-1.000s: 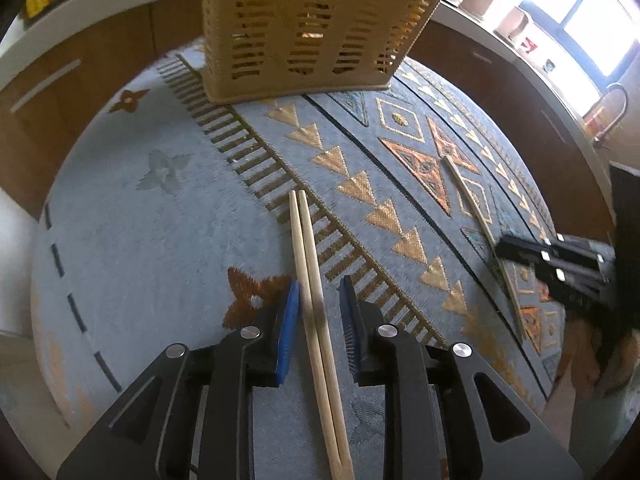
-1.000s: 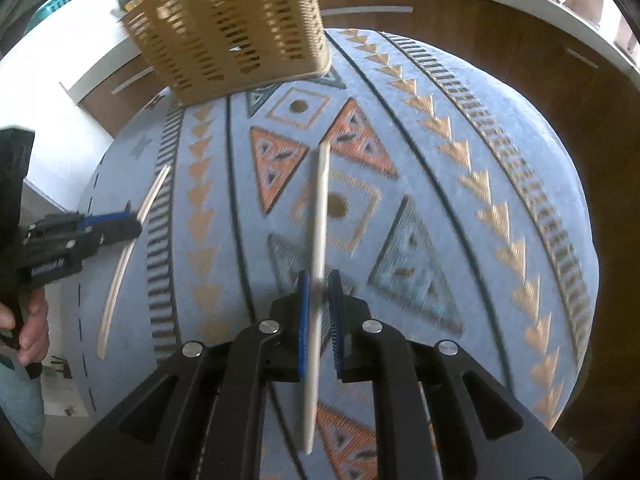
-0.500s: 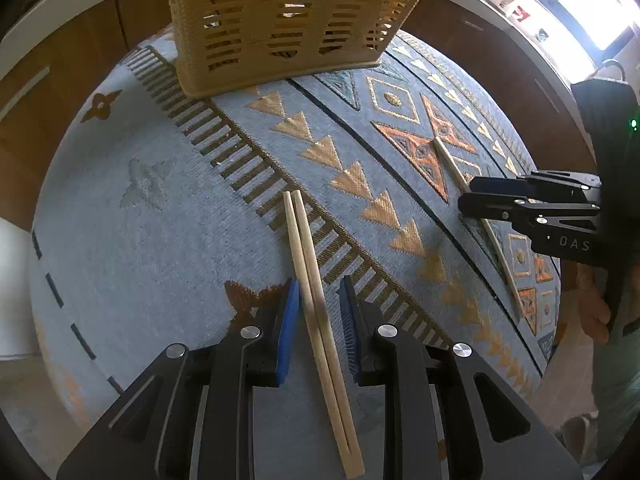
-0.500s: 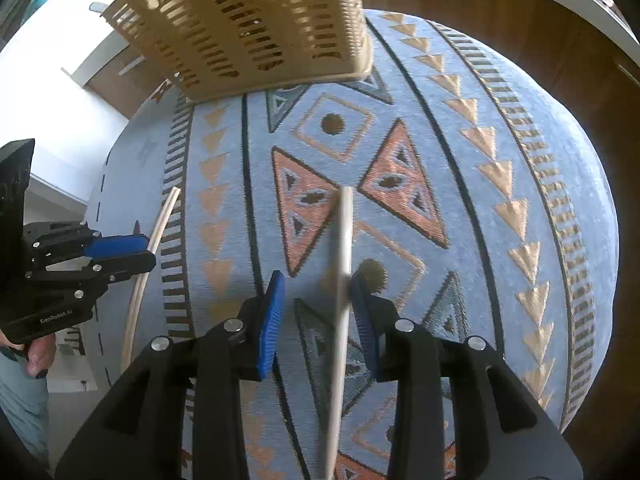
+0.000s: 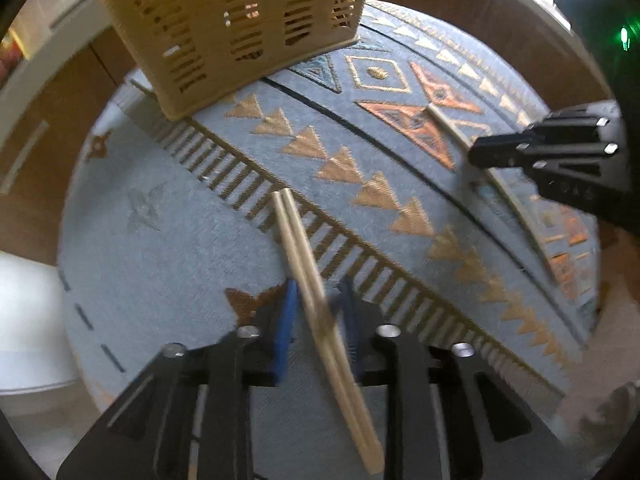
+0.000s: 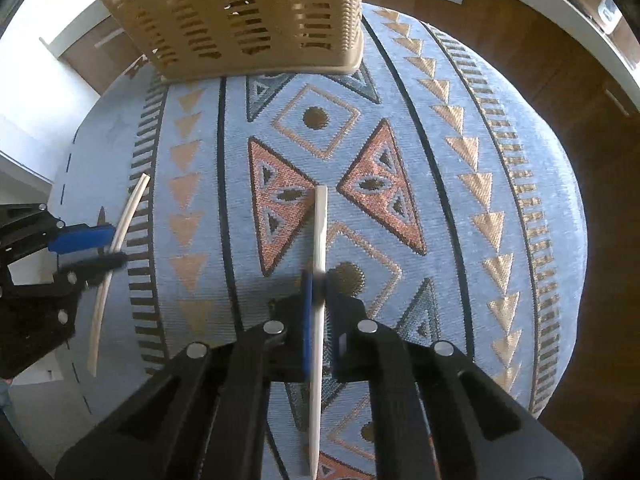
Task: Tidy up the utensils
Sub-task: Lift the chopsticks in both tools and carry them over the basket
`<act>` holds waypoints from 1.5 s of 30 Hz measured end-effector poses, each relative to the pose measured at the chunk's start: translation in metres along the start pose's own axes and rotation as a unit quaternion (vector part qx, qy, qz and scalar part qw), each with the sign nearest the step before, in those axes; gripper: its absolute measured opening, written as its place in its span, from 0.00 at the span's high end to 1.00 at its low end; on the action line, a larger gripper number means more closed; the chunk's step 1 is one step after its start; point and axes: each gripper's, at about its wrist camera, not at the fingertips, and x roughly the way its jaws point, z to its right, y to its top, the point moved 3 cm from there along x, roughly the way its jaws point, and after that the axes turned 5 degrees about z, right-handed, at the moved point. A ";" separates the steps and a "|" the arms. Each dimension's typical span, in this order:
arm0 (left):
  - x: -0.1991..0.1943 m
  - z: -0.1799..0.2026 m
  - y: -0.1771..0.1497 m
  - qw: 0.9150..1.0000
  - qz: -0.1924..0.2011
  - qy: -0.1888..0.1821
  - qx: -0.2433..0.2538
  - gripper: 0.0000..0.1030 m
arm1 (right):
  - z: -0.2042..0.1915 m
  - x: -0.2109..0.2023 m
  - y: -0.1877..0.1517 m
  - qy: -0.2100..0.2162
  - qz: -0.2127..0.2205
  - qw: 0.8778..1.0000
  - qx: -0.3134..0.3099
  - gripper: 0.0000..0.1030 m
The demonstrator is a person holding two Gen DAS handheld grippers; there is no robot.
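We had nothing visibly moved to the basket (image 6: 256, 20) yet. In front of it on the desk (image 6: 460, 208), our right hand-held gripper (image 6: 318, 280) had just clamped 1 chopstick (image 6: 319, 264); our left hand-held gripper (image 5: 316, 308) was closing around 2 chopsticks (image 5: 308, 276), contact unclear.

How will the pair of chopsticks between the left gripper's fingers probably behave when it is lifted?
The pair of chopsticks looks thin, stiff and light. The left gripper, jaws just closing, holds two loose sticks, so one may slip or scissor. Gripped near the middle, they should tilt little.
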 end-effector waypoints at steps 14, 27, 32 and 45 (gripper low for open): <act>-0.065 -0.020 -0.003 0.970 0.209 -0.040 -0.115 0.91 | -0.027 -0.055 -0.018 0.078 0.130 0.988 -0.005 0.96; -0.171 -0.030 0.049 0.899 0.417 -0.059 -0.119 0.91 | -0.020 -0.172 0.028 0.128 0.355 0.926 -0.010 0.96; -0.208 -0.045 0.081 0.860 0.490 -0.056 -0.134 0.91 | -0.023 -0.208 0.063 0.104 0.432 0.895 -0.023 0.96; -0.200 -0.070 0.138 0.832 0.534 -0.038 -0.143 0.97 | -0.028 -0.214 0.146 0.037 0.569 0.821 -0.016 0.96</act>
